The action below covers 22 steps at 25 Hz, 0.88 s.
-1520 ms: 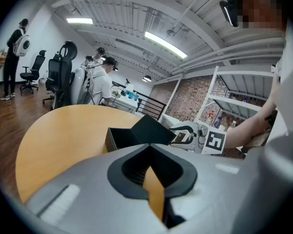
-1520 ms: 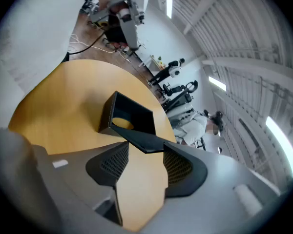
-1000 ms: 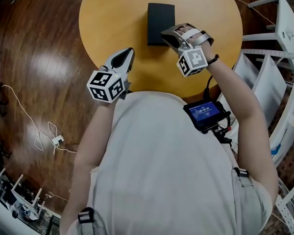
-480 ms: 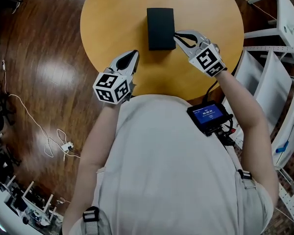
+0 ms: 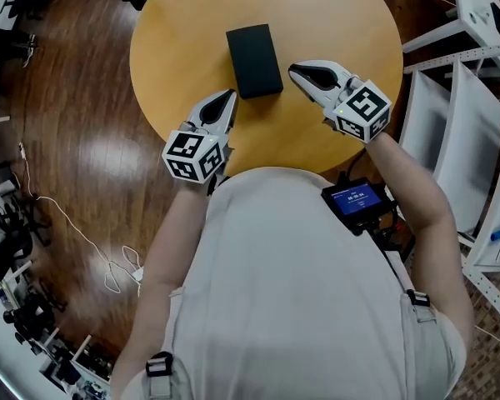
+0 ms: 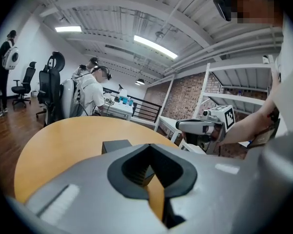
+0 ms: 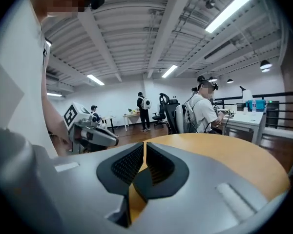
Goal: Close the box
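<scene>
The black box (image 5: 254, 60) lies with its lid down flat on the round yellow table (image 5: 342, 23). My left gripper (image 5: 227, 96) hovers just off the box's near left corner, apart from it, shut with nothing held. My right gripper (image 5: 295, 71) points at the box's right side across a short gap, its jaws shut and empty. From the left gripper view the box (image 6: 116, 146) peeks over the closed left gripper (image 6: 149, 146), and the right gripper (image 6: 205, 126) shows beyond. In the right gripper view the right gripper (image 7: 144, 144) hides the box, and the left gripper (image 7: 90, 130) shows at left.
White shelving (image 5: 475, 98) stands close on the right of the table. A small screen device (image 5: 354, 200) hangs at the person's waist. Cables (image 5: 121, 265) lie on the wooden floor at left. People and office chairs (image 6: 51, 89) are in the far room.
My right gripper has pulled back off the box's right edge and now sits beside it. The left gripper has barely moved.
</scene>
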Each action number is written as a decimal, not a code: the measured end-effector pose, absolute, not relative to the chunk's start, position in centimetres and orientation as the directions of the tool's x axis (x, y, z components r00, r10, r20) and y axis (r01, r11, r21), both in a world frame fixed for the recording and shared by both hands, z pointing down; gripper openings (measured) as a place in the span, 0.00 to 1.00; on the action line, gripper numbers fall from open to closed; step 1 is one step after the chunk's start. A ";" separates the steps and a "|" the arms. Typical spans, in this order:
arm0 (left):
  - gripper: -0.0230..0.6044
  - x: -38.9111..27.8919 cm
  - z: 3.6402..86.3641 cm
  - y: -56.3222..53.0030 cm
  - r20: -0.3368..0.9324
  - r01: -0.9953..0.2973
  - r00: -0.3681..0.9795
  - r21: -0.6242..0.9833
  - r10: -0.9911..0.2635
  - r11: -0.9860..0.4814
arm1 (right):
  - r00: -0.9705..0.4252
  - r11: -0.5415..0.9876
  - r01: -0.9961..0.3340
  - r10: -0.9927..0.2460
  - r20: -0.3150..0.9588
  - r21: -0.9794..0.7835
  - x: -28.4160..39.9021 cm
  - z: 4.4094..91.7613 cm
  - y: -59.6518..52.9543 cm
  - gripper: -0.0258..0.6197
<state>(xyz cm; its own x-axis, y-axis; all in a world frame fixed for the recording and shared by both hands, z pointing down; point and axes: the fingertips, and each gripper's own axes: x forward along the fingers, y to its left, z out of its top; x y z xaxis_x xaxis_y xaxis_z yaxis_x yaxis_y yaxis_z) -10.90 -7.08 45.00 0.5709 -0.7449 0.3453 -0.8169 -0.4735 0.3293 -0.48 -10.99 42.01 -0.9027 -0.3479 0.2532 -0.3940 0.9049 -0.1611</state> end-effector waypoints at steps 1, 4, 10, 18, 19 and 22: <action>0.04 -10.6 45.0 -7.1 0.349 -0.815 0.575 0.321 -0.740 -0.482 | -0.906 0.903 -0.392 -0.346 0.245 -0.174 -0.4 41.9 -10.8 0.06; 0.04 -9.9 45.1 -7.0 0.355 -0.813 0.580 0.303 -0.733 -0.496 | -0.906 0.902 -0.394 -0.350 0.236 -0.177 0.1 41.9 -10.5 0.05; 0.04 -9.3 44.9 -6.5 0.357 -0.818 0.575 0.292 -0.736 -0.496 | -0.910 0.905 -0.389 -0.348 0.224 -0.172 0.6 41.7 -9.8 0.04; 0.04 -8.6 44.9 -6.1 0.376 -0.817 0.576 0.282 -0.725 -0.503 | -0.925 0.923 -0.349 -0.311 0.220 -0.163 -0.1 41.9 -8.8 0.04; 0.04 -8.4 44.9 -6.1 0.375 -0.816 0.578 0.281 -0.725 -0.505 | -0.927 0.926 -0.342 -0.305 0.220 -0.157 -0.2 41.8 -8.7 0.04; 0.04 -8.0 44.6 -6.3 0.369 -0.816 0.578 0.281 -0.728 -0.505 | -0.932 0.934 -0.325 -0.290 0.219 -0.145 -0.4 41.7 -8.3 0.04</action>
<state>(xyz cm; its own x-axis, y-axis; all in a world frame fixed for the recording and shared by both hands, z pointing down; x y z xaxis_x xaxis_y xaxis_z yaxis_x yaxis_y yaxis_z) -8.02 -6.29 44.58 0.5778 -0.7278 0.3694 -0.8160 -0.5051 0.2811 -0.40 -8.32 41.66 -0.9316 -0.2904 0.2187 -0.3253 0.9344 -0.1451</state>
